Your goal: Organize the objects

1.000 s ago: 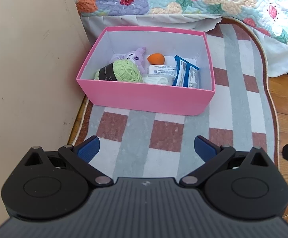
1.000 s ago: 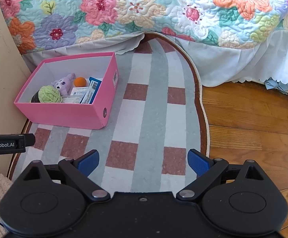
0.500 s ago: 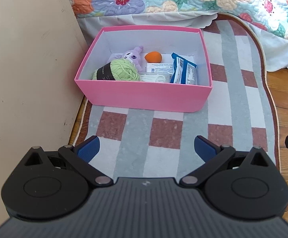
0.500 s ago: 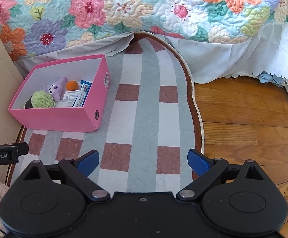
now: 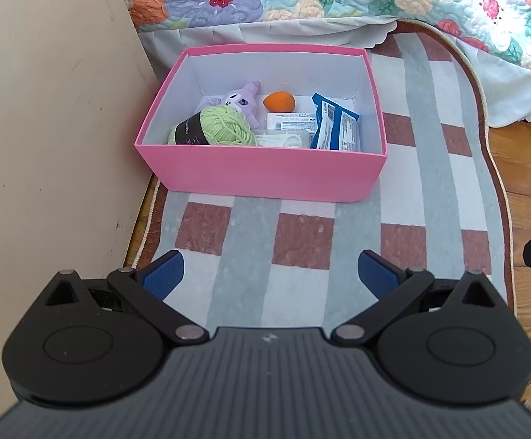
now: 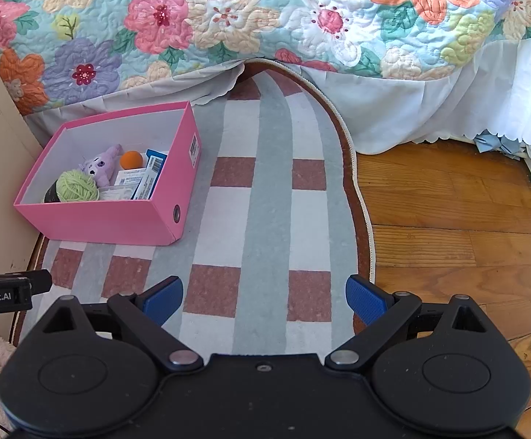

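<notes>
1. Looking through the left wrist view: the left gripper [image 5: 269, 274] hangs over the rug [image 5: 302, 234] with its jaws spread wide and nothing between them. The pink box [image 5: 262, 175] sits in the middle of the frame. Inside it I count one green yarn ball [image 5: 225, 126], one purple plush toy [image 5: 243, 100], one orange ball [image 5: 279, 101], one blue packet [image 5: 333, 126], one white flat pack [image 5: 289, 120] and one clear pack [image 5: 283, 139].
2. In the right wrist view, the right gripper [image 6: 264, 298] is also released and empty, at the bottom of the frame. The box is at the middle left. No loose thing lies on the rug or on the wooden floor [image 6: 448, 219], so I judge the task nearly or fully done.
</notes>
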`<state>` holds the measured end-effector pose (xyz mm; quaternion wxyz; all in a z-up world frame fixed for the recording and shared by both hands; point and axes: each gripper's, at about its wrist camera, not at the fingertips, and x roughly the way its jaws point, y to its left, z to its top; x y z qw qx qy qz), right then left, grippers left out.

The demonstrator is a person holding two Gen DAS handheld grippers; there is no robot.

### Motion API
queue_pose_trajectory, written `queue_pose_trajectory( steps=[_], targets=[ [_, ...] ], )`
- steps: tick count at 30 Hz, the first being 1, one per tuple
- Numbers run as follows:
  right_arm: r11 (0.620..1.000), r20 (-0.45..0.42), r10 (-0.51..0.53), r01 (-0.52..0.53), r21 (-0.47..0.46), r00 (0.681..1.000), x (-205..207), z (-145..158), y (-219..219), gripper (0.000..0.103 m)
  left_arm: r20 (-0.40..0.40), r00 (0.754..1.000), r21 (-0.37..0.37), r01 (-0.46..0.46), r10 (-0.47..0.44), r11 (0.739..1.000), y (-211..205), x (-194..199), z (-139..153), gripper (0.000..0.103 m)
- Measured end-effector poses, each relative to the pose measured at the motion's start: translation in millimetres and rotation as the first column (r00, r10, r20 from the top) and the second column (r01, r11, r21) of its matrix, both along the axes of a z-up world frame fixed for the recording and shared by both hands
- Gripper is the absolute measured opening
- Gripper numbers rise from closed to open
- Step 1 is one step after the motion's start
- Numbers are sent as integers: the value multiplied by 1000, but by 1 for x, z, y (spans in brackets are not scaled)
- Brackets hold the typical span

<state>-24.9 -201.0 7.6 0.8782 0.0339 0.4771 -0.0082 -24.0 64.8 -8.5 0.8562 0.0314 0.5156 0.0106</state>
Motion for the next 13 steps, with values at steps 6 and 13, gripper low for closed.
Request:
queue_pose_trajectory(
  steps=[6,13],
  targets=[
    [1000,-5,4,-4,-2,1000,0,-2,1,98,-5,1000,3,16,-16,1000,-3,-2,-1,103],
    [1000,-5,4,-4,-1,1000,-1,-2,2,98,-8,1000,3,14,-14,1000,-3,-2,-1,103]
  ],
)
